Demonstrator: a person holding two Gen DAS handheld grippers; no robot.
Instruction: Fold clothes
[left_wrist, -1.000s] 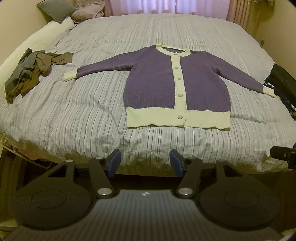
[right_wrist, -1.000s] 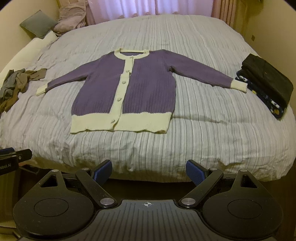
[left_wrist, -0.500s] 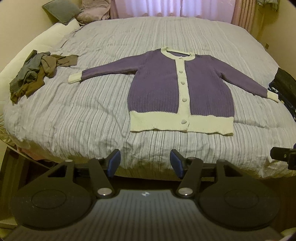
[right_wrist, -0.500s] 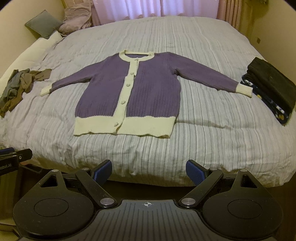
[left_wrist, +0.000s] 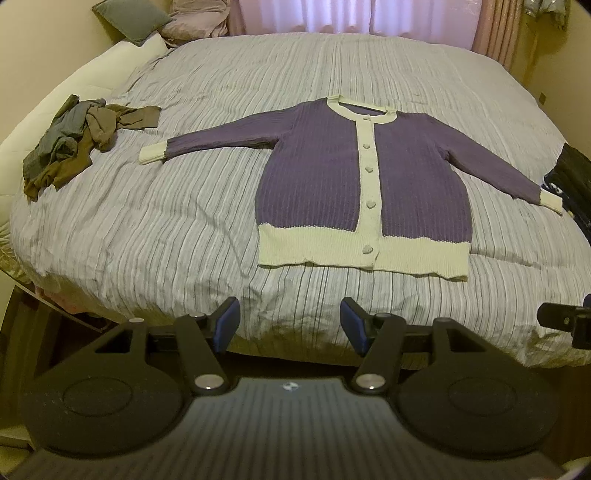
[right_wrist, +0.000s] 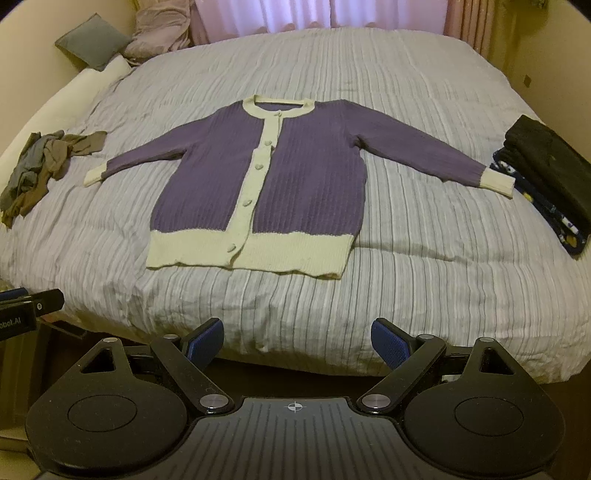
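A purple cardigan (left_wrist: 325, 177) with cream trim lies flat and buttoned on the striped bed, sleeves spread out to both sides; it also shows in the right wrist view (right_wrist: 310, 173). My left gripper (left_wrist: 290, 325) is open and empty at the bed's near edge, short of the cream hem. My right gripper (right_wrist: 297, 343) is open and empty, also at the near edge below the hem. The tip of the right gripper (left_wrist: 565, 323) shows at the right edge of the left wrist view.
A crumpled pile of grey and brown clothes (left_wrist: 74, 144) lies on the bed's left side (right_wrist: 40, 166). A folded dark stack (right_wrist: 546, 177) sits at the right edge, by the right cuff. Pillows (right_wrist: 92, 38) lie at the head. The bed (right_wrist: 424, 240) is grey-striped.
Both grippers have moved closer to the bed and a little higher, so the cardigan looks larger and lower in both views. Both stay open. The cardigan has not moved.
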